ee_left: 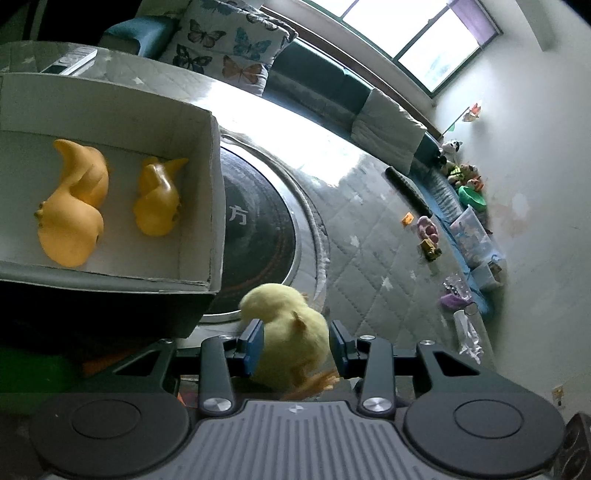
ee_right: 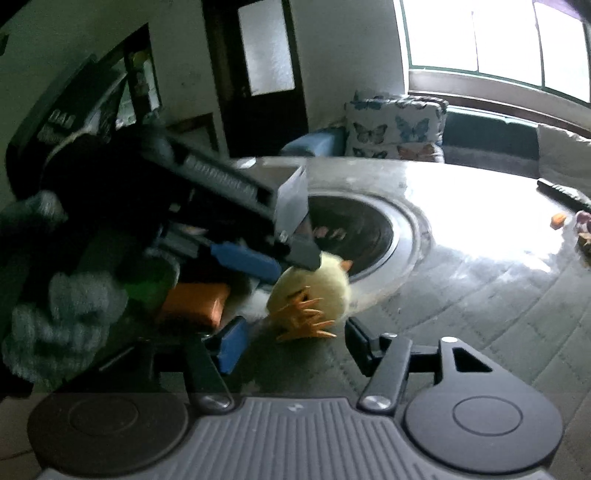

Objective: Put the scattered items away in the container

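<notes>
1. The left tool (ee_left: 297,341) points forward and down over a grey quilted worktop (ee_left: 369,229). Its two blue-padded fingers (ee_left: 253,345) sit on either side of a pale yellow plush chick (ee_left: 291,325), closed against its fuzzy body.
2. In the right wrist view the same chick (ee_right: 325,284) shows from the other side, orange feet (ee_right: 306,317) splayed toward the camera and a small orange beak at the top. The left tool reaches in from the upper left of this view, angled downward, one blue pad (ee_right: 245,260) and a dark fingertip pressed on the chick.
3. The right tool (ee_right: 293,345) also tilts down, just in front of the chick. Its fingers stand partly open, apart from the toy, with only the tips of the feet between them; it holds nothing.
4. A white cardboard box (ee_left: 199,122) stands on the worktop, up and to the left of the left tool. Two orange rubber ducks lie on their sides inside it: a large duck (ee_left: 74,206) on the left, a small duck (ee_left: 159,199) beside it.
5. The chick is outside the box, near its corner, over the edge of a round dark inset (ee_left: 258,236) in the worktop.
6. Small toys (ee_left: 428,236) and a black remote (ee_left: 408,190) lie well apart at the far edge of the worktop.
7. A butterfly cushion (ee_left: 229,40) rests on a sofa beyond, under a bright window (ee_left: 417,26).
</notes>
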The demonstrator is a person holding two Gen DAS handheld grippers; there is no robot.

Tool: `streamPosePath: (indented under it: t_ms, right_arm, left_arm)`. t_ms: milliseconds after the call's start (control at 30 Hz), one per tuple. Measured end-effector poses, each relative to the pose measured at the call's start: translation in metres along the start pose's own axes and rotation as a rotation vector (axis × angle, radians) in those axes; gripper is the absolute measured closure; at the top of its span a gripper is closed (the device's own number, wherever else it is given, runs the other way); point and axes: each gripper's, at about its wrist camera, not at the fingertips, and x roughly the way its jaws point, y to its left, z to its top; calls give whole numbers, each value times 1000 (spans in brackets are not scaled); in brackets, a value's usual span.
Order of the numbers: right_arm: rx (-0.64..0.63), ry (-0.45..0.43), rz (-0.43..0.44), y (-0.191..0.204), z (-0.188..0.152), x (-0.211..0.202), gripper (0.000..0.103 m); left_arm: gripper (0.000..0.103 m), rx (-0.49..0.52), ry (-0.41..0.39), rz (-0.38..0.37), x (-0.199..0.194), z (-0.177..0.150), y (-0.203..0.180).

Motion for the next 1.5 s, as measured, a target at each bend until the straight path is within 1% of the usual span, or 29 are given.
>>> streamPosePath:
  t_ms: [33, 67, 200, 333, 367, 433, 467, 733, 900, 1100, 1300, 1500]
  right_arm:
    - [8, -5, -8, -1, 2, 2, 31]
    - [14, -7, -12, -2, 5, 4, 30]
    - [38, -6, -8, -6, 13, 22, 30]
    - [82, 14, 0, -9, 16, 45, 31]
    - [91, 23, 4, -10, 16, 50, 34]
    - [96, 39, 1, -11, 13, 55, 43]
    - [98, 47, -2, -12, 12, 58, 45]
    - [66, 52, 7, -11, -3, 36, 47]
    - [64, 39, 6, -6, -13, 20, 49]
    - [23, 30, -4, 6, -21, 12, 50]
    - [39, 33, 5, 5, -22, 11, 50]
    - [23, 32, 0, 9, -21, 7, 50]
  left_arm:
    - [62, 3, -2, -3, 0, 0, -1]
    - [62, 6, -3, -5, -1, 1, -2]
    - [62, 13, -6, -9, 1, 4, -6]
    - [62, 19, 3, 4, 3, 4, -7]
    - [62, 19, 5, 6, 4, 3, -7]
    - [62, 22, 7, 12, 3, 2, -7]
    - [62, 24, 8, 15, 3, 2, -7]
    - [62, 14, 44, 0, 6, -5, -8]
    - [62, 0, 61, 8, 4, -11, -4]
    - [60, -14, 87, 19, 6, -15, 1]
    - [58, -36, 96, 19, 11, -16, 4]
    - [60, -44, 96, 17, 5, -16, 5]
